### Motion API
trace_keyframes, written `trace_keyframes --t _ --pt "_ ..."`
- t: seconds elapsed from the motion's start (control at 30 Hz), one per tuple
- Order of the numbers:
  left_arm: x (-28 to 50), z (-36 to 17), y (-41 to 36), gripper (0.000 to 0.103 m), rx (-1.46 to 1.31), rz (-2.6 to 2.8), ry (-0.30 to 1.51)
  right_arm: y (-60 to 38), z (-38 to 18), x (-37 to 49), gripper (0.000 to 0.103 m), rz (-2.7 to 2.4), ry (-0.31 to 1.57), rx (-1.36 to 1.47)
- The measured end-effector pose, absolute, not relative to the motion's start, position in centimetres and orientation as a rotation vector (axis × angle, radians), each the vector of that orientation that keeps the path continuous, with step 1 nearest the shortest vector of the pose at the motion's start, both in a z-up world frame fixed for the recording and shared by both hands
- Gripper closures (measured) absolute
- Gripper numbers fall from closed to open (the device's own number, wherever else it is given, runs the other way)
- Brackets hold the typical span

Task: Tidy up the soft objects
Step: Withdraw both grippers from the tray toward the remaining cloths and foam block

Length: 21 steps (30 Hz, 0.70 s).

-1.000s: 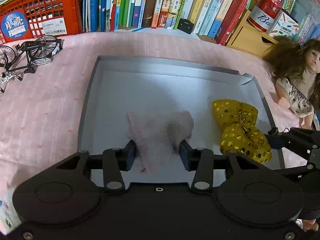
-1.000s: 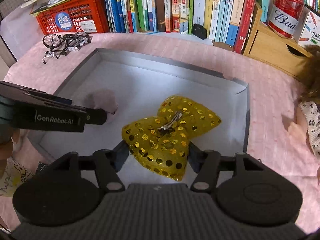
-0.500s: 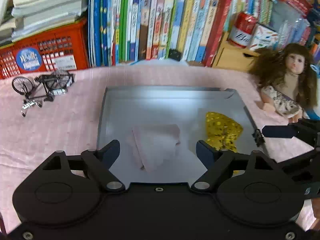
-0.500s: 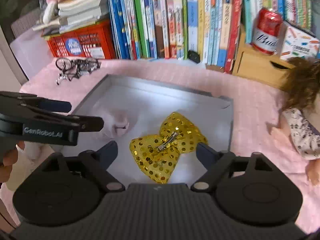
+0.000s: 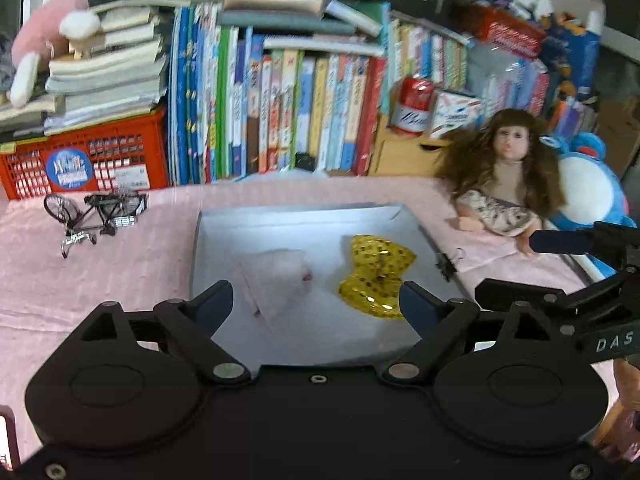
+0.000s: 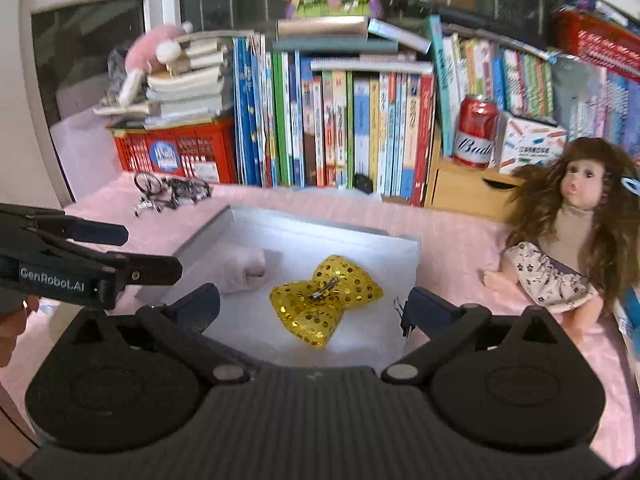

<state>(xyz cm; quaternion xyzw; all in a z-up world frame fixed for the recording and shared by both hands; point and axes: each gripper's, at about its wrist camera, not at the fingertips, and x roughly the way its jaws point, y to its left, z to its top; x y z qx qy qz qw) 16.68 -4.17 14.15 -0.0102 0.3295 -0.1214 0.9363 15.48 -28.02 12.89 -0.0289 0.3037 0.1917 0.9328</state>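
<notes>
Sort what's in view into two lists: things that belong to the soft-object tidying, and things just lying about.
Belongs to the job:
- gold sequin bow, lying in the tray
- pink cloth, lying in the tray beside it
- grey tray
- left gripper and right gripper, both open and empty

Just lying about:
- doll
- toy bicycle
- red can
- books
- red crate
</notes>
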Motion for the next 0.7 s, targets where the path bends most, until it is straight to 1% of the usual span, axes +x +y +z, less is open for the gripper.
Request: trace_keyframes --t 0.23,0.33,0.47,0.7 --pt "10.8 14.0 -4.3 0.01 -0.002 -0.272 0.559 -28.6 12.8 10.0 0.0 0.347 0.495 -0.05" --pt "8.5 13.2 -4.2 0.007 -0.012 -0.274 0.526 -28.9 12.3 8.0 0.0 0.331 0.461 -0.049" --pt "6.3 11.9 -3.8 0.005 -0.047 -0.281 0.517 -29.0 11.2 5.6 0.0 0.294 0.415 -0.05" --pt "3.5 9.3 -3.3 0.004 -0.052 -0.248 0.523 -29.0 8.7 2.5 0.0 0.252 0.367 -0.035"
